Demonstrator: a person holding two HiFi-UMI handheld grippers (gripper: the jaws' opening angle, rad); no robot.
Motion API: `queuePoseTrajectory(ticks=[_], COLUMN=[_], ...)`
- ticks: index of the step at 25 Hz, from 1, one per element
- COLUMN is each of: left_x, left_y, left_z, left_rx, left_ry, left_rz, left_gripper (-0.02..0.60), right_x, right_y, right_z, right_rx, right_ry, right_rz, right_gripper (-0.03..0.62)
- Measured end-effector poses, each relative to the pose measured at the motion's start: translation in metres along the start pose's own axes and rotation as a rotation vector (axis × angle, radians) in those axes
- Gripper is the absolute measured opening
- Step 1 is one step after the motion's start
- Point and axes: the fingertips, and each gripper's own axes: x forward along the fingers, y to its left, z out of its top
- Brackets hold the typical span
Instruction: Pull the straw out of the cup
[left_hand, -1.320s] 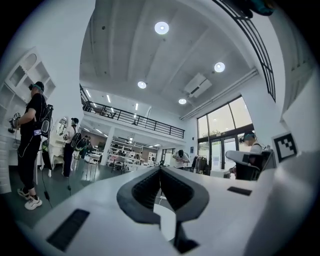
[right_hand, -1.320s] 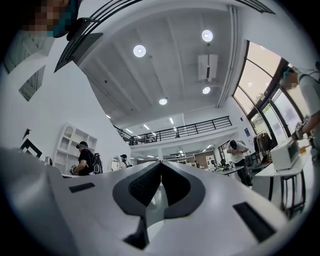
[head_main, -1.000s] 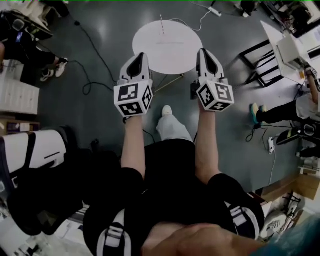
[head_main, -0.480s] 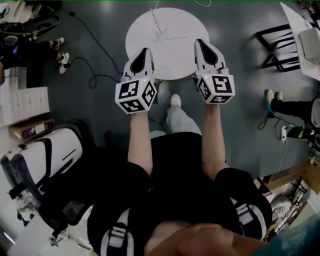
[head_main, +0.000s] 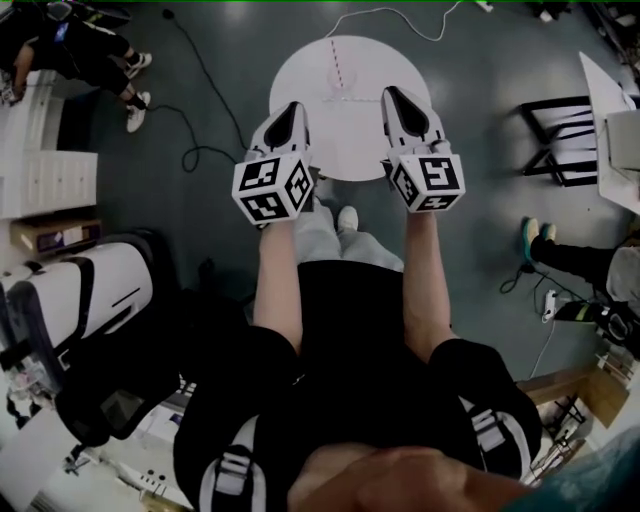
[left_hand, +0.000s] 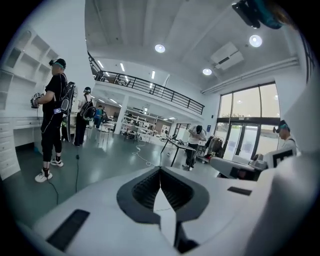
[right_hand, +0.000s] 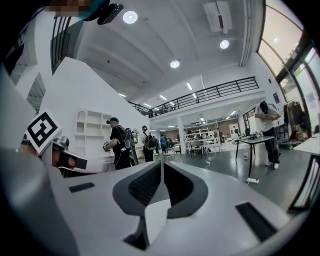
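A round white table (head_main: 356, 140) stands ahead of me in the head view. On its far part a red-and-white striped straw (head_main: 335, 65) rises from a clear cup (head_main: 339, 93) that is hard to make out. My left gripper (head_main: 290, 107) is shut and hangs over the table's near left edge. My right gripper (head_main: 390, 93) is also shut, over the table's right side. Both are held short of the cup with nothing in them. The left gripper view shows the left gripper (left_hand: 160, 170) pointing level across the hall, as does the right gripper (right_hand: 161, 163). Neither gripper view shows the cup or straw.
Black cables (head_main: 196, 150) run over the grey floor left of the table. A black-framed table (head_main: 565, 135) stands at the right, a white shelf unit (head_main: 40, 175) and a white machine (head_main: 80, 290) at the left. People (head_main: 95, 50) stand at the far left.
I have stepped closer to the table, and both grippers now reach over its near edge. Both stay shut with nothing in them. The straw still stands in the cup.
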Motion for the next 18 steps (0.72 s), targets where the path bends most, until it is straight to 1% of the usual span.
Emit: queuePoseTrajectory(ticks=[3,5,6,10,12,16,18], left_x=[0.008,0.019,0.025,0.048,0.06,0.083,0.095], left_y=[0.01,0.02,0.023,0.029,0.039,0.058,0.069], left_z=[0.003,0.001,0.0,-0.013,-0.019,-0.028,-0.03], left_rx=[0.001,-0.015,-0.021,-0.018,-0.031,-0.056,-0.061], left_ry=[0.009,0.024,0.033,0.086,0.111,0.15,0.163], left_rz=[-0.005,-0.002,-0.001,-0.025,-0.031,-0.038,-0.039], left_gripper=[0.009,0.009,0.009,0.009,0.009,0.009,0.009], right_x=[0.018,0.03,0.035,0.055,0.069,0.098,0.113], right_y=[0.001,0.005,0.005,-0.005,-0.004,-0.005,-0.007], right_z=[-0.005,-0.014,-0.019,-0.043,-0.059,-0.092,-0.105], right_rx=[-0.023,-0.033,-0.031,-0.005,0.001,-0.036,-0.037], right_ry=[0.036,0.071,0.089,0.155,0.195,0.283,0.316], right_rz=[-0.014,0.004,0.01,-0.018,-0.023,-0.043,-0.042], right_gripper=[0.023,0.088,0.098,0.098,0.098,0.098,0.098])
